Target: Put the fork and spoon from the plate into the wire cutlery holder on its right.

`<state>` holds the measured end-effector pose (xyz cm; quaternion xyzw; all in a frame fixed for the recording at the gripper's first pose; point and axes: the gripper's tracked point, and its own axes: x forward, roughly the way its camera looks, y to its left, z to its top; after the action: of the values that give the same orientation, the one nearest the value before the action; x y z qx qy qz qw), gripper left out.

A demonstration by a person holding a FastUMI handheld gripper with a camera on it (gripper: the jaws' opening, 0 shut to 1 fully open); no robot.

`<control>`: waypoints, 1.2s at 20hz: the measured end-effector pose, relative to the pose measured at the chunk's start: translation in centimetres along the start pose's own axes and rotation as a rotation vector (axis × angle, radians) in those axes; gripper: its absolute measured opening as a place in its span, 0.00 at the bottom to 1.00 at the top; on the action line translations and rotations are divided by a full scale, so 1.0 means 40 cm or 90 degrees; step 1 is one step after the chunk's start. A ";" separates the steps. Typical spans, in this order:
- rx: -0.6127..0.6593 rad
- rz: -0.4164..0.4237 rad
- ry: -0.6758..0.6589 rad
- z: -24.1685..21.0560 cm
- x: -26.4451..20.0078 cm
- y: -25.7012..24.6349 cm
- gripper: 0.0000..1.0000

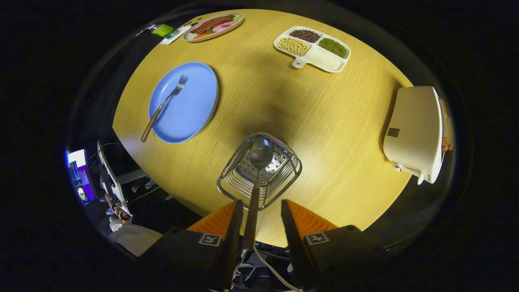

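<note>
The gripper fingers are standing apart, with the spoon handle leaning beside one finger and its bowl sitting inside the wire cutlery holder. The fork is lying on the blue plate.

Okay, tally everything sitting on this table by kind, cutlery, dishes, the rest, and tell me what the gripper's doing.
Cutlery: 2, fork on the blue plate, spoon standing in the wire cutlery holder
Dishes: 3, blue plate, divided tray, oval food plate
Holders: 1
Appliances: 1, white toaster
Total: 7
Gripper: fingers apart, spoon handle against one.
</note>
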<state>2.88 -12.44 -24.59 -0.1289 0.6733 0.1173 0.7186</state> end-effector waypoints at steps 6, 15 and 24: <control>0.003 0.049 -0.112 0.030 -0.069 0.076 0.99; -0.015 0.122 -0.307 0.136 -0.191 0.345 0.99; 0.084 0.133 -0.322 0.324 0.002 0.523 0.99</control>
<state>7.86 11.67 -24.47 0.0215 0.4884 0.1752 0.8546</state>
